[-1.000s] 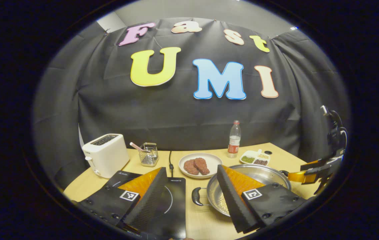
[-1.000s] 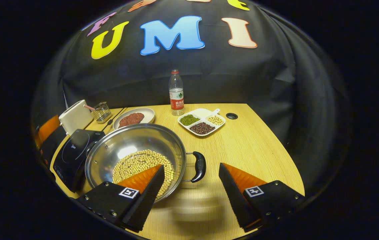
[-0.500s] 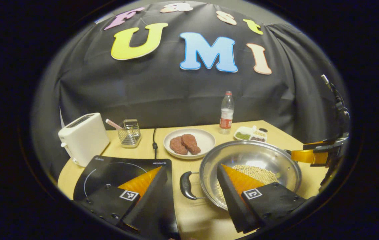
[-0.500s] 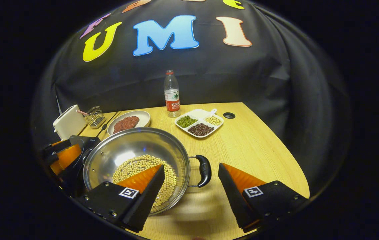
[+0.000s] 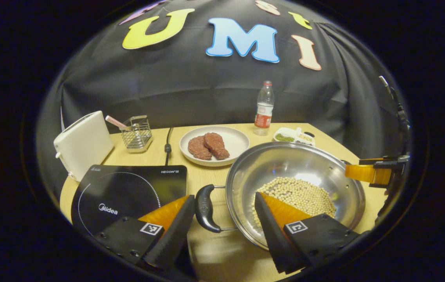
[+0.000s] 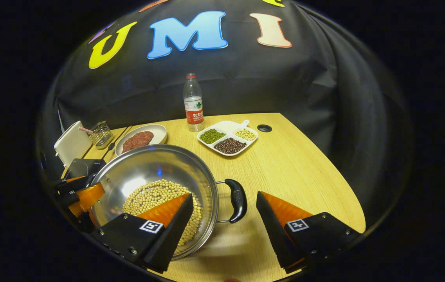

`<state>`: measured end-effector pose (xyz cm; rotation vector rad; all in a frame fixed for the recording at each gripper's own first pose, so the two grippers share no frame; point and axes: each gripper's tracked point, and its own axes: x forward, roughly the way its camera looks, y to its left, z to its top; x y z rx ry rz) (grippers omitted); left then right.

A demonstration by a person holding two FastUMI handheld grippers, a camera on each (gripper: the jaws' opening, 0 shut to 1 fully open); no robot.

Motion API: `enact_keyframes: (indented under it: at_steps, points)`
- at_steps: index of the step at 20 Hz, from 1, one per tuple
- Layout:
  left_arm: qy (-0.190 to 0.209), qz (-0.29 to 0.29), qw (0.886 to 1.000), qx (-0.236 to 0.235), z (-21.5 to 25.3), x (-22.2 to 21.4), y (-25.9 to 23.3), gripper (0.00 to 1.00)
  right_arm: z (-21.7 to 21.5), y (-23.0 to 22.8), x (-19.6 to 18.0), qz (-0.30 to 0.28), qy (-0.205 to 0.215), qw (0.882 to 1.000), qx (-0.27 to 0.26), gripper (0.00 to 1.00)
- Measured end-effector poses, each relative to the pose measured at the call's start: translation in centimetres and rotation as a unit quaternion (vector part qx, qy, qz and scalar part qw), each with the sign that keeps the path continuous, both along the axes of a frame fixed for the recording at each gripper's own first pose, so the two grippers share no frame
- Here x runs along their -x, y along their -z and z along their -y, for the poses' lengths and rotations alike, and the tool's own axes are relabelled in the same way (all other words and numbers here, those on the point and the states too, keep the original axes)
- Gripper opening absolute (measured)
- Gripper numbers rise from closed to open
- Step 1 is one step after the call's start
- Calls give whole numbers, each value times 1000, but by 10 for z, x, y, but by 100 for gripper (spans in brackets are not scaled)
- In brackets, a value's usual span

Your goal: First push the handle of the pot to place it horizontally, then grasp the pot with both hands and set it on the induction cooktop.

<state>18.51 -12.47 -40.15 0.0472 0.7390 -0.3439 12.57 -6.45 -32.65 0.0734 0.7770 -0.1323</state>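
On the left of the tabletop (image 5: 155, 154) lies the induction cooktop (image 5: 128, 194), flat, glassy and bare, with the pot (image 5: 296, 188) just beside it to the right, not yet on it. The pot is a wide steel bowl, rigid and smooth, so its wall would likely slip between the fingers; the two looped handles look like the sound places to take hold. A layer of pale beans (image 5: 296, 194) sits loose in its bottom; it adds weight and would roll if the pot tips, so a level, two-sided lift seems wise.

The left tool (image 5: 222, 219) is spread wide, grasping nothing, with the pot's left handle (image 5: 205, 208) between its fingers and very near the left one; contact is hard to judge. In the right gripper view, the right tool (image 6: 224, 217) is likewise spread and empty, the right handle (image 6: 237, 199) lying in its gap and apart from both fingers.

Behind stand a plate (image 5: 238, 143) holding two pieces of meat (image 5: 206, 145), and farther right a divided dish (image 6: 228, 139) with green, dark and pale beans in separate compartments.
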Motion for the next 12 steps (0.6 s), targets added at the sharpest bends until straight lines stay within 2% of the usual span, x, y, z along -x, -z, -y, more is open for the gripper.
enact_keyframes:
  at_steps: [4, 6, 8, 10, 11, 12]
  points:
    - [-5, -15, 1000, -11, -3, 0, 13, 96, -2, 12, -4, -13, -1, 1000, -4, 99]
    - [-10, -15, 1000, -19, -6, -1, 13, 88, -3, 18, -4, -22, -2, 1000, -5, 99]
    - [-11, -13, 1000, -21, -6, -1, 14, 83, -3, 22, -4, -30, -1, 1000, -4, 85]
    - [-11, -13, 1000, -24, -6, -2, 14, 77, 6, 26, -5, -30, 7, 999, 7, 78]
    - [-13, -14, 1000, -25, -7, -2, 14, 81, 4, 18, 1, -32, 8, 999, -2, 61]
    - [-17, -16, 999, -22, -7, -4, 14, 80, 2, 22, -2, -32, 9, 999, -4, 61]
